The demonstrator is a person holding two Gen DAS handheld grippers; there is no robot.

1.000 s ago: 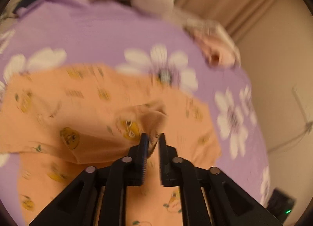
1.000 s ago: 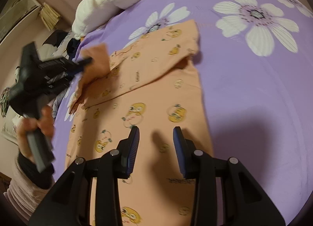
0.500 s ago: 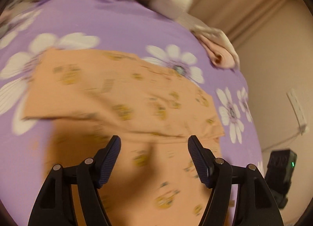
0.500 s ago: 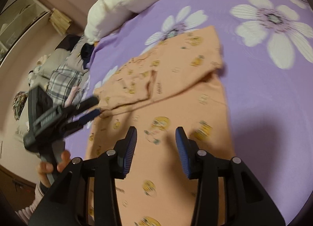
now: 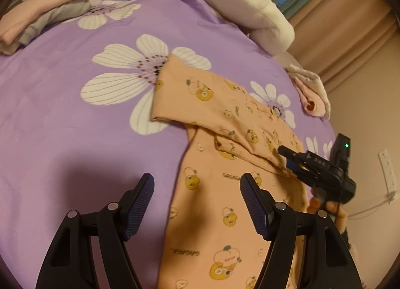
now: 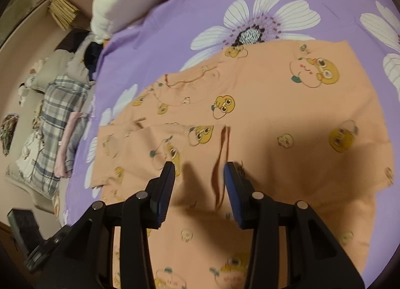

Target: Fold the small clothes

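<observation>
An orange child's garment (image 5: 225,189) with yellow cartoon prints lies flat on the purple flowered bedspread (image 5: 75,126). Its sleeve (image 5: 212,104) is folded across the body. My left gripper (image 5: 197,186) is open and empty, just above the garment's left edge. My right gripper (image 6: 198,176) is open and hovers low over a raised crease (image 6: 221,159) in the garment (image 6: 287,114). It also shows in the left wrist view (image 5: 287,154), at the folded sleeve's lower edge.
A white pillow (image 5: 240,1) lies at the head of the bed. A pink rolled cloth (image 5: 312,99) sits at the right edge. Folded pink and grey clothes (image 5: 32,19) and plaid fabric (image 6: 55,124) lie to the left. A wall (image 5: 370,114) is close on the right.
My left gripper let go of the sleeve, opened and drew back. The sleeve now lies folded across the body. My right gripper moved forward and down to the crease.
</observation>
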